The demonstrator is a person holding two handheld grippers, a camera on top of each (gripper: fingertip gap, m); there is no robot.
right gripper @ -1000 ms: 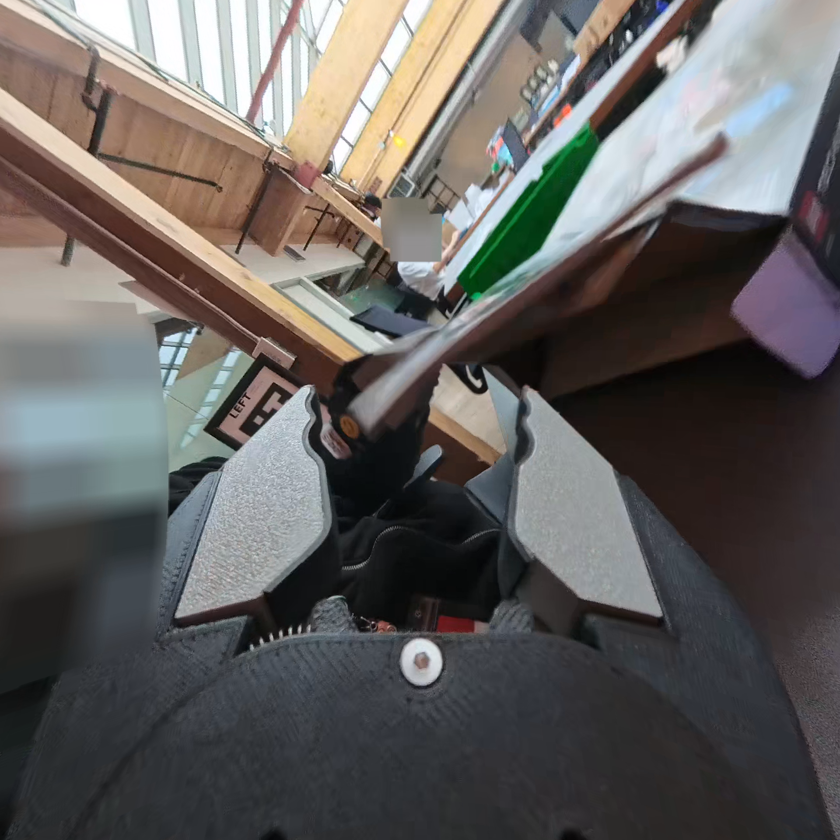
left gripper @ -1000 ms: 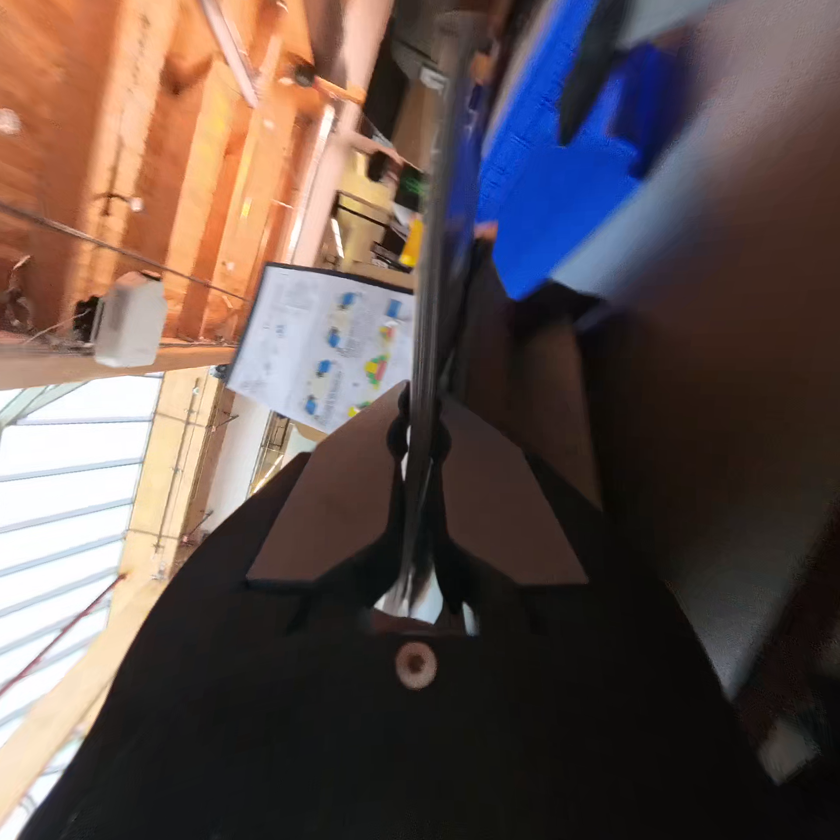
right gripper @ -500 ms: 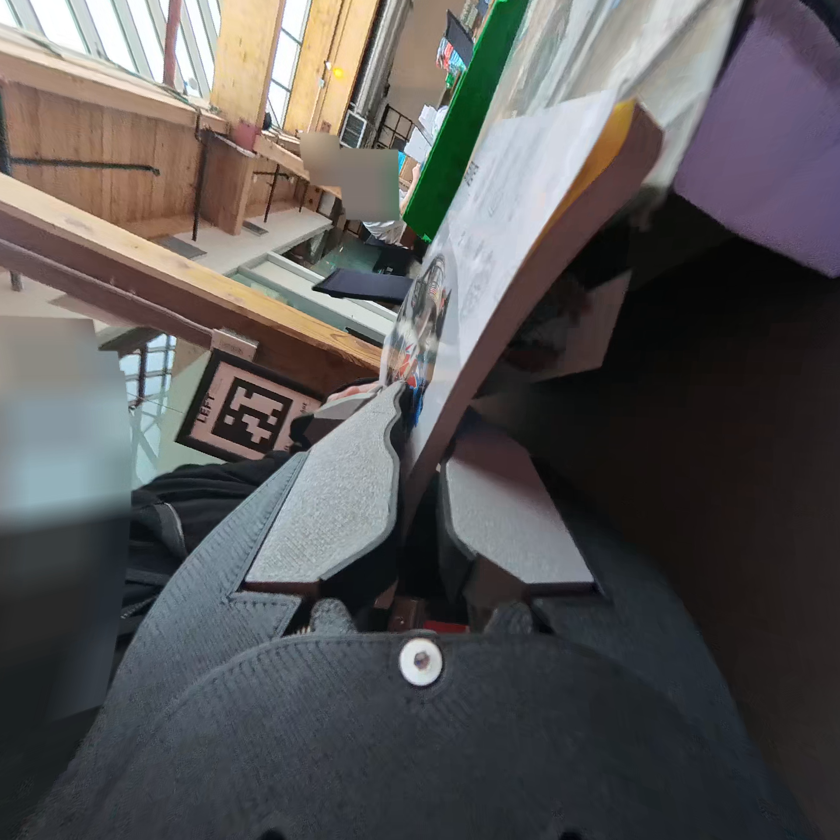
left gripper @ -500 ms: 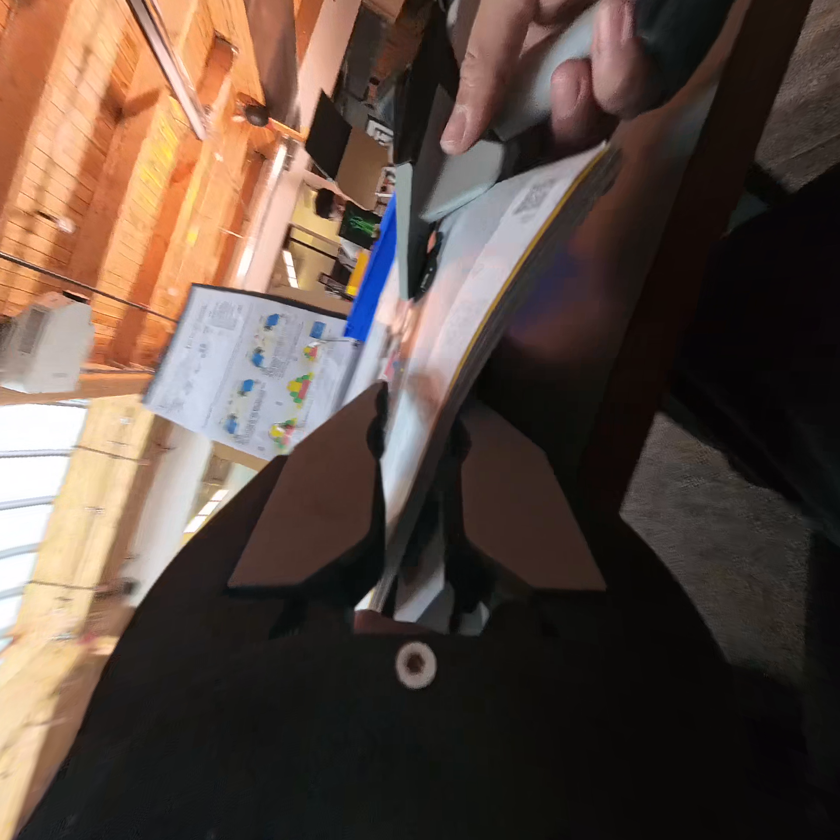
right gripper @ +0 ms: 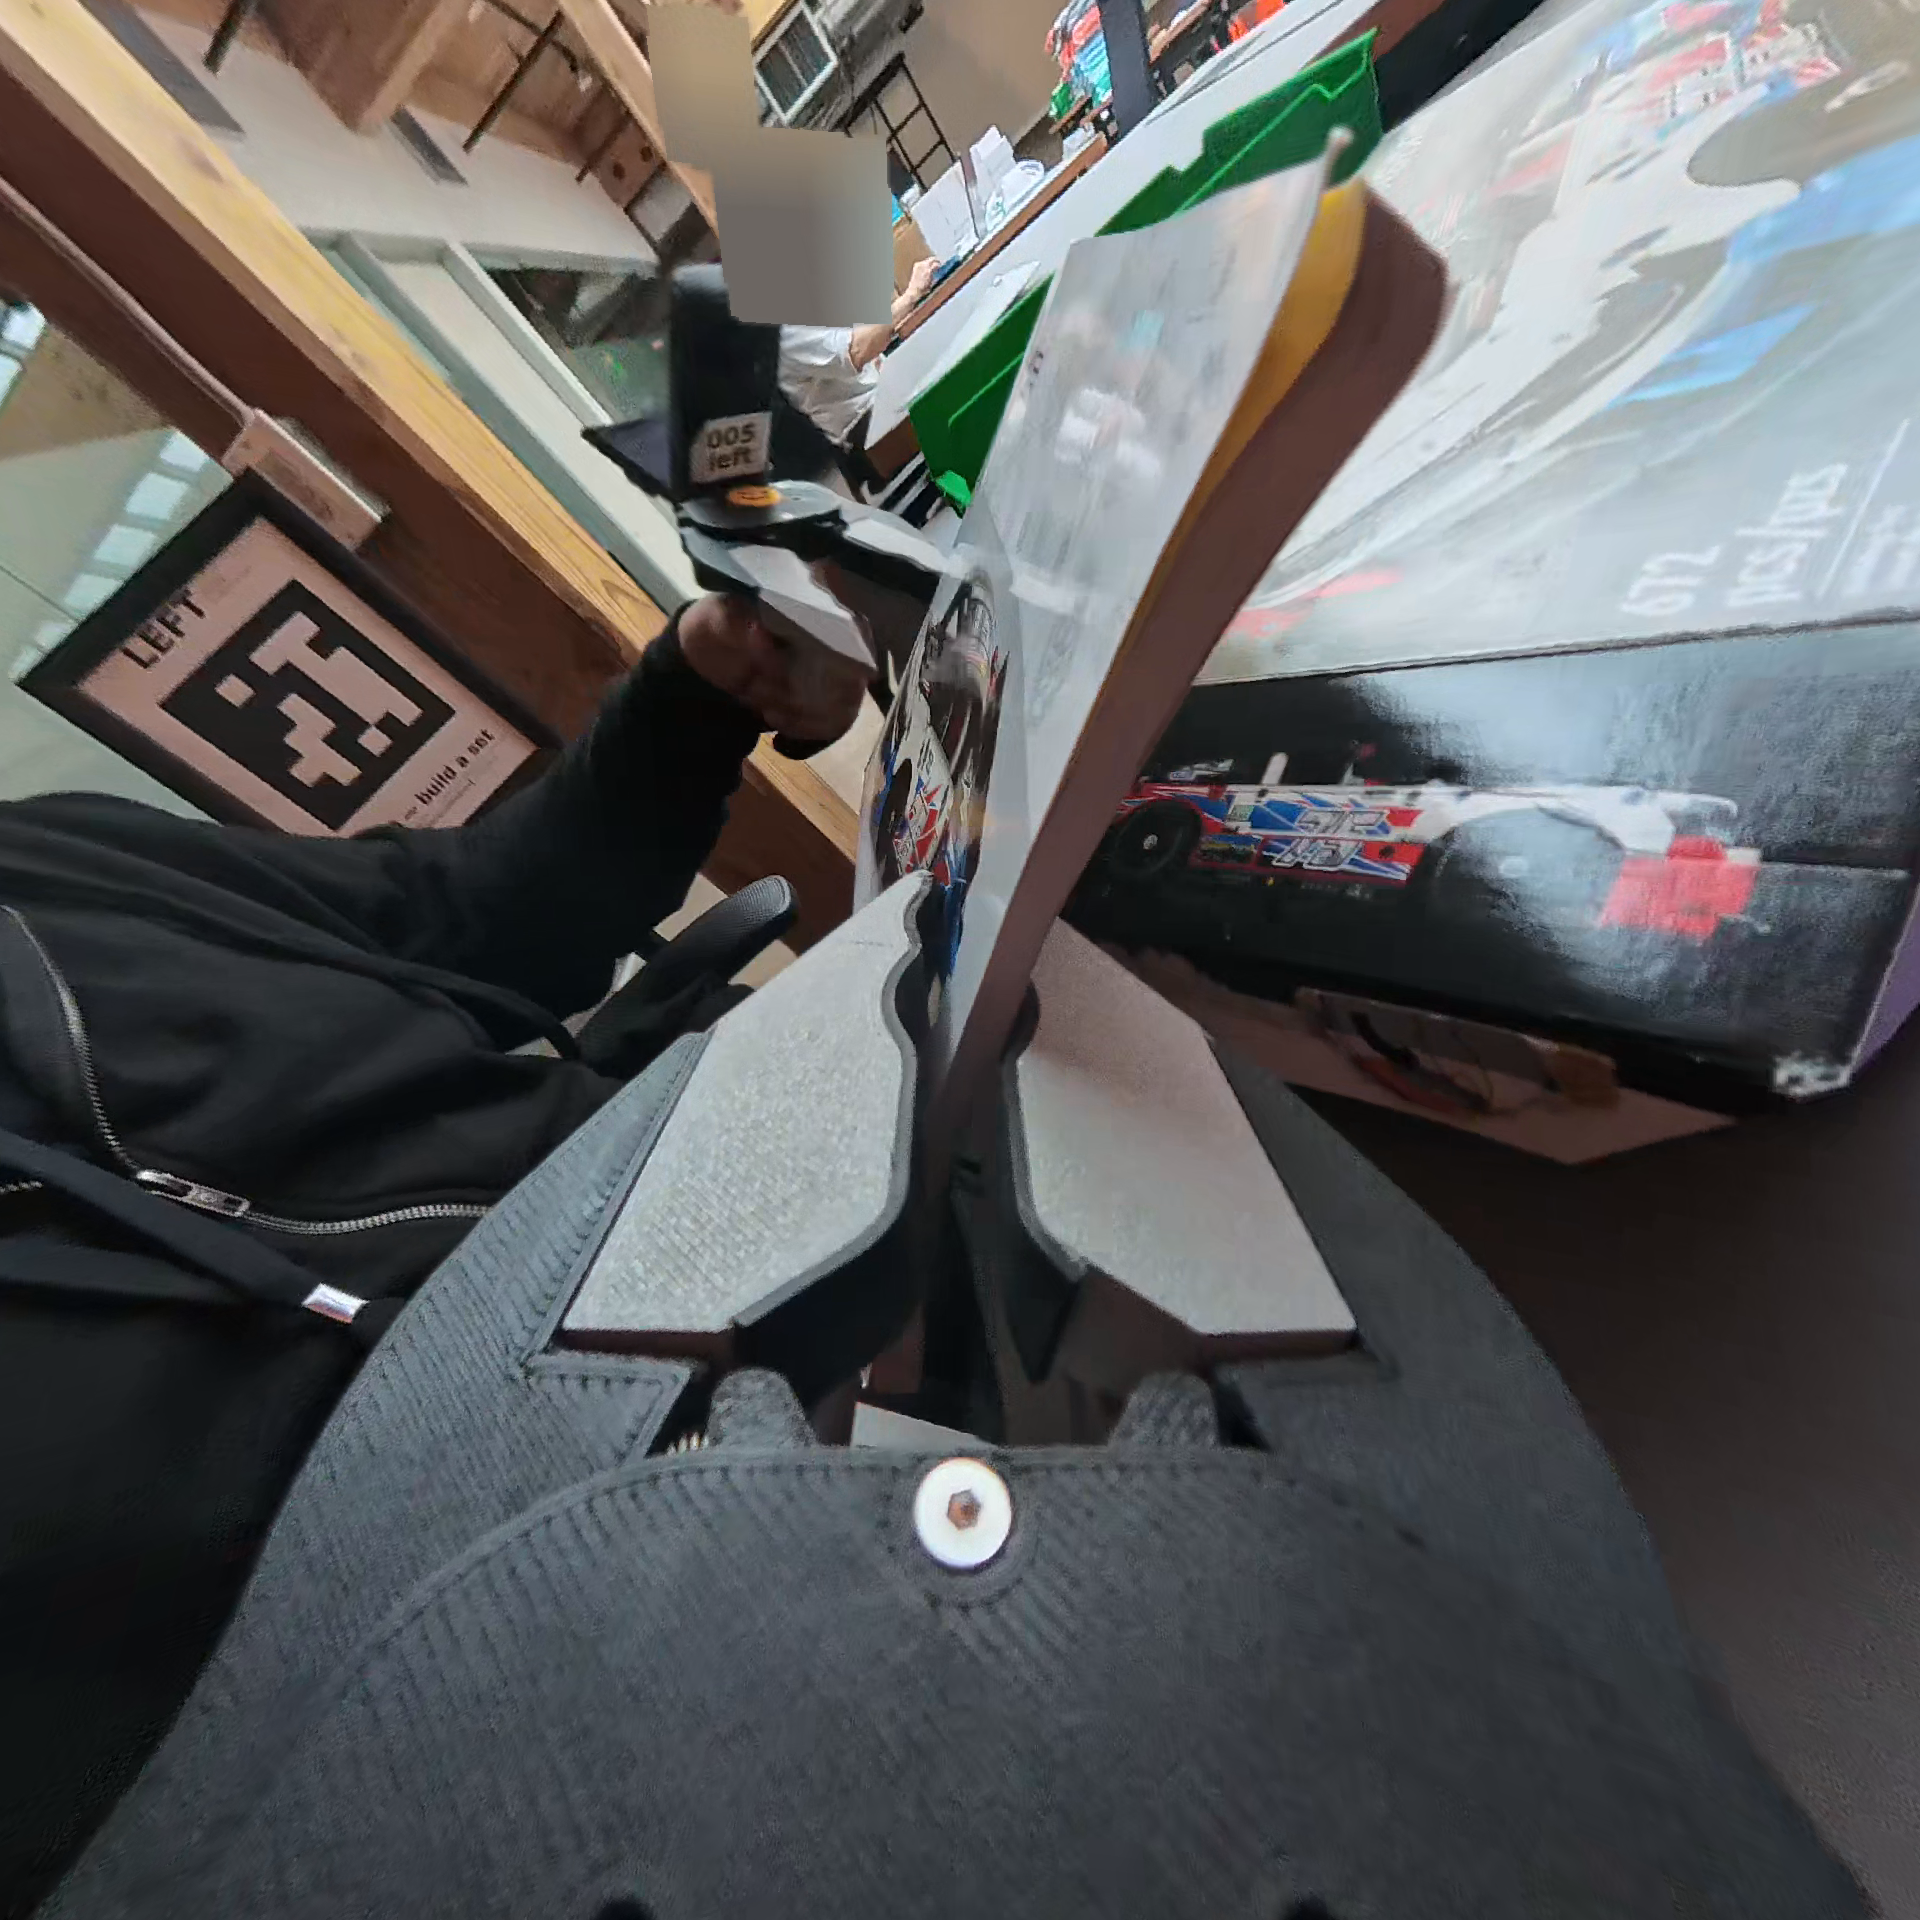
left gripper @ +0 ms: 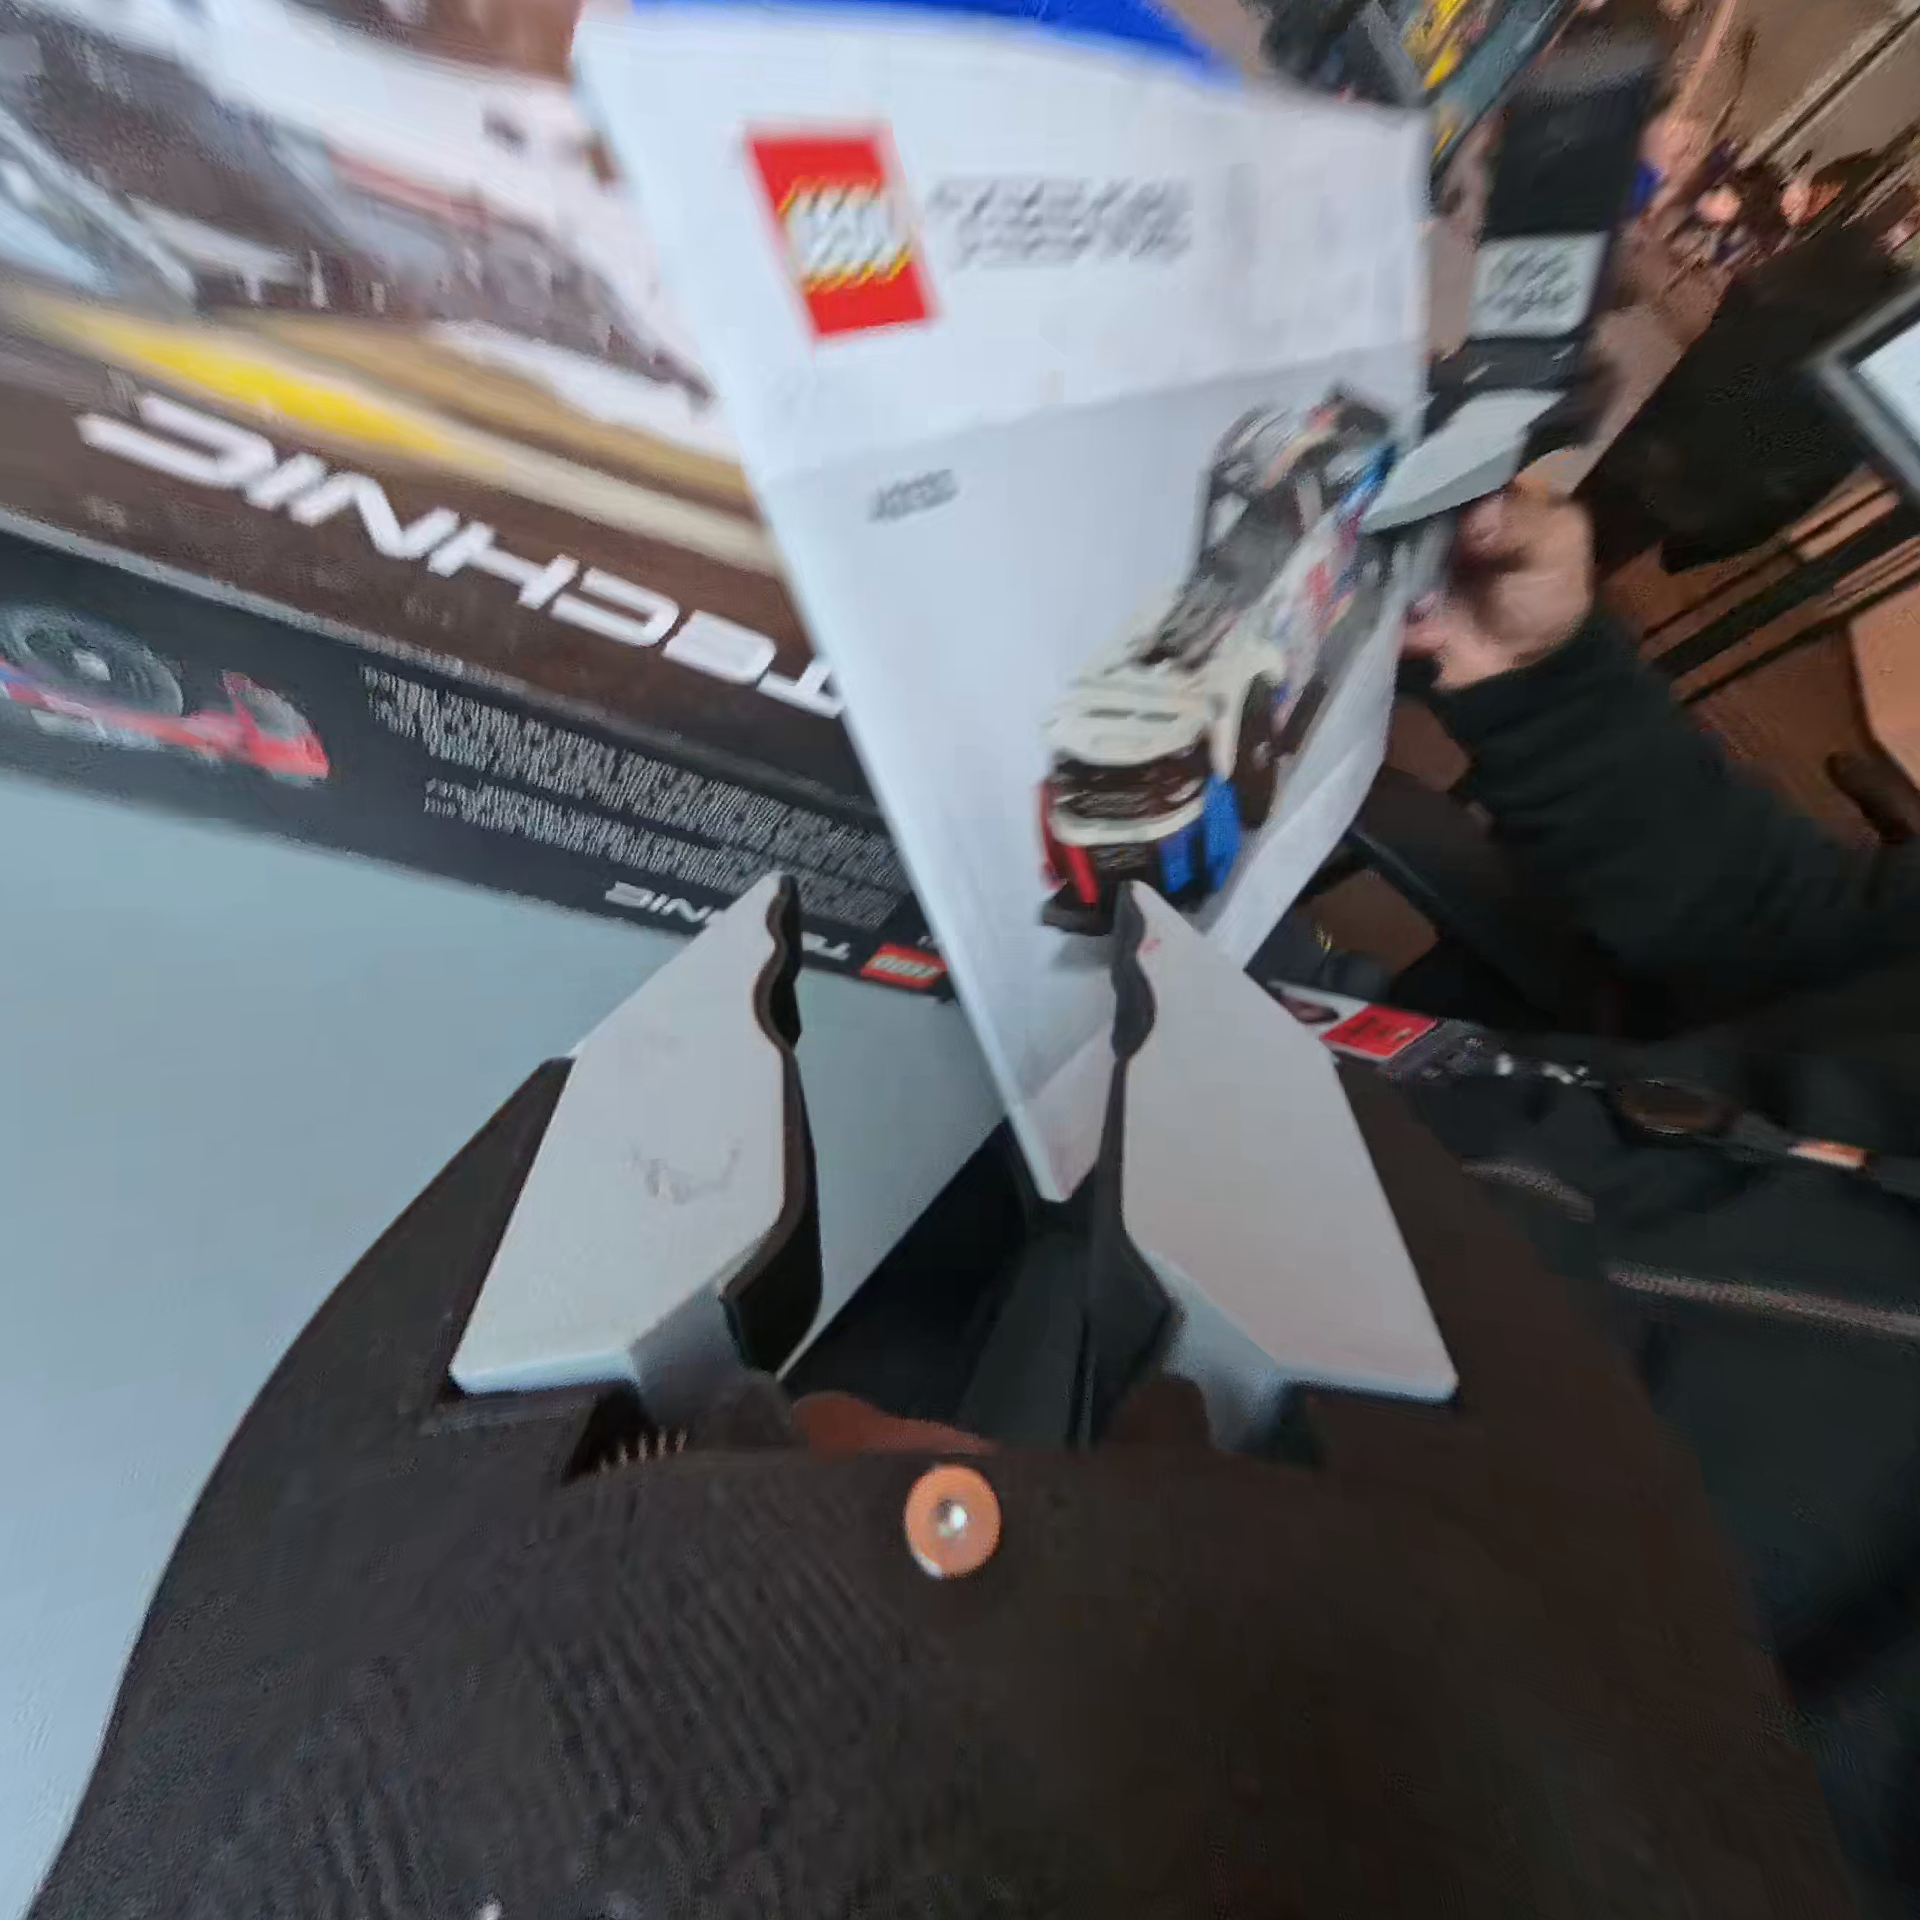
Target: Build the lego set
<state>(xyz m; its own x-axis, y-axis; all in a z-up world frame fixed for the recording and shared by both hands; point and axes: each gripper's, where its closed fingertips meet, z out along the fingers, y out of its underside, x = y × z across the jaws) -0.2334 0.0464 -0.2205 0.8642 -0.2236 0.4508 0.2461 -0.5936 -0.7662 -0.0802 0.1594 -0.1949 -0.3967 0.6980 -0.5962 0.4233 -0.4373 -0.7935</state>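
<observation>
The white instruction booklet (left gripper: pixel 1039 582) with a race car on its cover stands up on edge. My left gripper (left gripper: pixel 954 899) is open; the booklet's lower corner sits in the gap against the right finger (left gripper: pixel 1247 1164). My right gripper (right gripper: pixel 971 935) is shut on the thick booklet (right gripper: pixel 1122 447), holding it upright. In the left wrist view the right gripper (left gripper: pixel 1455 478) shows clamped on the booklet's far edge. In the right wrist view the left gripper (right gripper: pixel 800 592) sits beside the cover. The big black set box (left gripper: pixel 416 582) lies just behind; it also shows in the right wrist view (right gripper: pixel 1558 540).
A pale grey table top (left gripper: pixel 208 1091) runs under the box. A green bin (right gripper: pixel 1143 260) stands farther back. The person's black sleeve (right gripper: pixel 582 831) and jacket fill the left. A square marker sign (right gripper: pixel 291 686) leans by a wooden beam. My hands' fingertips stand some 20 cm from each other.
My left gripper has opened and let go of the booklet, and the view has swung down to the table and box. My right gripper keeps its hold and has tilted the booklet more upright.
</observation>
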